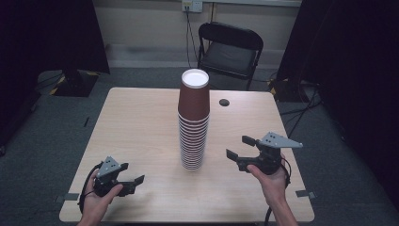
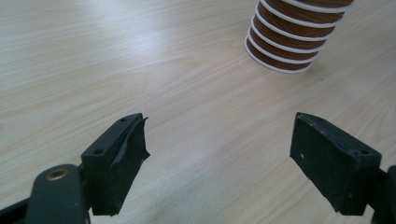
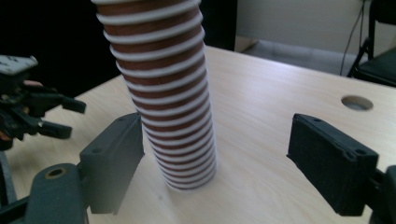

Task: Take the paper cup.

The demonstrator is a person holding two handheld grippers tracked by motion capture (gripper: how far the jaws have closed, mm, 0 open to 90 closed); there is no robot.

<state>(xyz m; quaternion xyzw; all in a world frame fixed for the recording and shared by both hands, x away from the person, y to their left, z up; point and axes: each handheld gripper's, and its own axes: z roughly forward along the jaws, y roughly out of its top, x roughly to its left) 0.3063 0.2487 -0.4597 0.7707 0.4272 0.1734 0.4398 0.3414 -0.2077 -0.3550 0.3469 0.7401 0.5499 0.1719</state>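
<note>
One tall stack of cups (image 1: pixel 193 123) stands near the middle of the bench (image 1: pixel 141 122). The cups are brown with white rims, and they sit upside down, one over the next. The white bottom of the top cup faces up. The stack stands straight. From the right gripper view, the stack of cups (image 3: pixel 163 93) rises right in front of the camera, with many white rings going down to the wood.

Both grippers are on the near side of the bench, one on each side of the stack, and neither one touches it. The right gripper (image 1: pixel 240 149) is held up above the wood by the right hand (image 1: pixel 273 181). It points toward the stack from the right side. Its jaws stand apart and nothing is between them. The stack is a little way off beyond the jaws.

The left gripper (image 1: pixel 136 183) is low, near the front left edge of the bench, in the left hand (image 1: pixel 96 197). It points to the right, along the wood. Its jaws stand wide apart and they hold nothing. In the left gripper view, the bottom of the stack (image 2: pixel 289 42) shows far off at the top, well apart from the jaws.

Farther out, a small round hole (image 1: pixel 224 102) is in the bench top, behind and to the right of the stack. A black folding chair (image 1: pixel 229 49) stands on the grey floor past the far edge.
</note>
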